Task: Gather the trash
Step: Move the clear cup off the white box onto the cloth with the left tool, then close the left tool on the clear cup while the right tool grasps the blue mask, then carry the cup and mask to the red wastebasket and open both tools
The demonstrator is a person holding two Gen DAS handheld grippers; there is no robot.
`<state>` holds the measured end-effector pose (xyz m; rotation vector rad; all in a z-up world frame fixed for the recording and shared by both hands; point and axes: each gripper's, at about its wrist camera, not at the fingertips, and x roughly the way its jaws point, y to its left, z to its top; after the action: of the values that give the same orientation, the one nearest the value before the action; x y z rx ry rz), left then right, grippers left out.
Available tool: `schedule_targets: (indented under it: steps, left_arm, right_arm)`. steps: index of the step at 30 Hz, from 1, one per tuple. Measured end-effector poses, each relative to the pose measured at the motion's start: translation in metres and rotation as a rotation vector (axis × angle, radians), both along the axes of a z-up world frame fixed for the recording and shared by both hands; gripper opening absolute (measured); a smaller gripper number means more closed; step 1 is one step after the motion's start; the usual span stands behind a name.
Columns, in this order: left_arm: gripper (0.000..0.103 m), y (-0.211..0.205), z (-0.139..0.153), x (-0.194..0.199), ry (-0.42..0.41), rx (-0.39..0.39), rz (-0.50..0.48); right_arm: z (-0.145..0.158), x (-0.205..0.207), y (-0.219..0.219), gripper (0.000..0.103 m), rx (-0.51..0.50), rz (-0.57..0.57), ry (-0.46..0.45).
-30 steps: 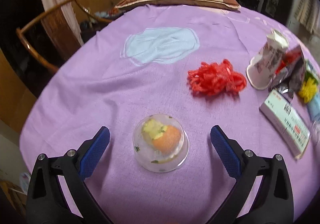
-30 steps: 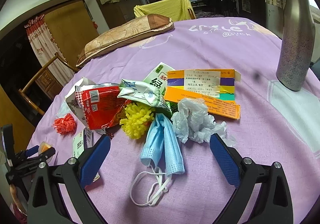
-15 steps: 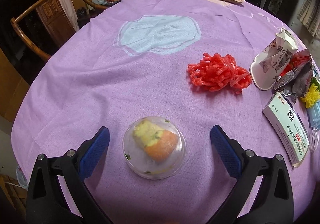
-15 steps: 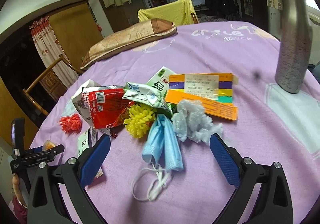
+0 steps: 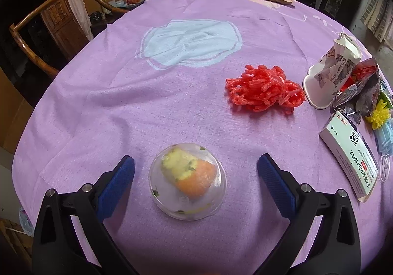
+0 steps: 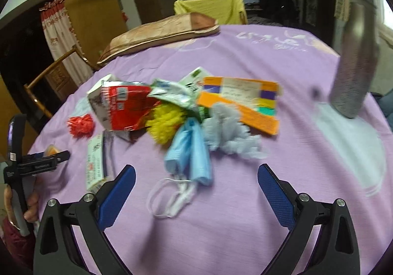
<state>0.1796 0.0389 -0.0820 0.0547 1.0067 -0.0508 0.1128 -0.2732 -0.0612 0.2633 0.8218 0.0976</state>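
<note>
While my left gripper (image 5: 196,170) stands spread and empty around the clear dome cup (image 5: 187,181) near the table edge, I worry its slick curve may squirt free when squeezed. It holds yellow and orange scraps, possibly food. My right gripper (image 6: 196,176), also released, faces the blue mask (image 6: 189,150).

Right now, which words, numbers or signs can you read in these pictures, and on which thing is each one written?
"ZDK 50": on the end of the white medicine box, left wrist view.
Square code mark: on the same box; its lines of small print are too small to read.
Print on the crumpled paper cup: too small to read.
White lettering on the purple tablecloth: blurred, unreadable.
Barcode on the red wrapper: blurred.
Label on the orange box: blurred.
</note>
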Motion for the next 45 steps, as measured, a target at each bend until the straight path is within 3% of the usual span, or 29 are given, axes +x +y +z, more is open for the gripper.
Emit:
schedule_targets:
  steps: [5,11,15,19,24,26,30,36,45]
  left_arm:
    - [0.097,-0.001,0.0,0.0,0.0,-0.001,-0.008]
    - [0.097,-0.001,0.0,0.0,0.0,-0.001,-0.008]
    - [0.097,-0.001,0.0,0.0,0.0,-0.002,-0.008]
    - [0.091,0.0,0.004,-0.003,-0.039,-0.02,-0.005]
    - [0.059,-0.004,0.007,-0.017,-0.091,-0.036,-0.055]
    - [0.053,-0.002,0.008,-0.023,-0.105,-0.049,-0.072]
    - [0.051,0.007,0.011,-0.033,-0.11,-0.118,-0.081]
    - [0.05,0.012,0.028,-0.054,-0.162,-0.095,-0.078]
    - [0.05,0.019,0.072,-0.07,-0.255,-0.078,-0.075]
  right_arm:
    - [0.003,0.003,0.013,0.097,0.061,0.066,-0.011]
    - [-0.009,0.03,0.021,0.068,0.041,0.035,0.056]
    - [-0.013,0.033,0.022,0.016,0.055,0.036,0.065]
    - [-0.009,0.021,0.015,0.016,0.117,0.049,0.032]
    - [-0.004,0.009,0.017,0.017,0.102,0.075,0.016]
    - [-0.003,0.006,0.017,0.017,0.1,0.073,0.014]
    - [-0.003,0.002,0.015,0.017,0.12,0.076,0.008]
    - [0.007,-0.007,0.018,0.017,0.129,0.087,-0.019]
    - [0.053,-0.023,0.023,0.016,0.148,0.108,-0.135]
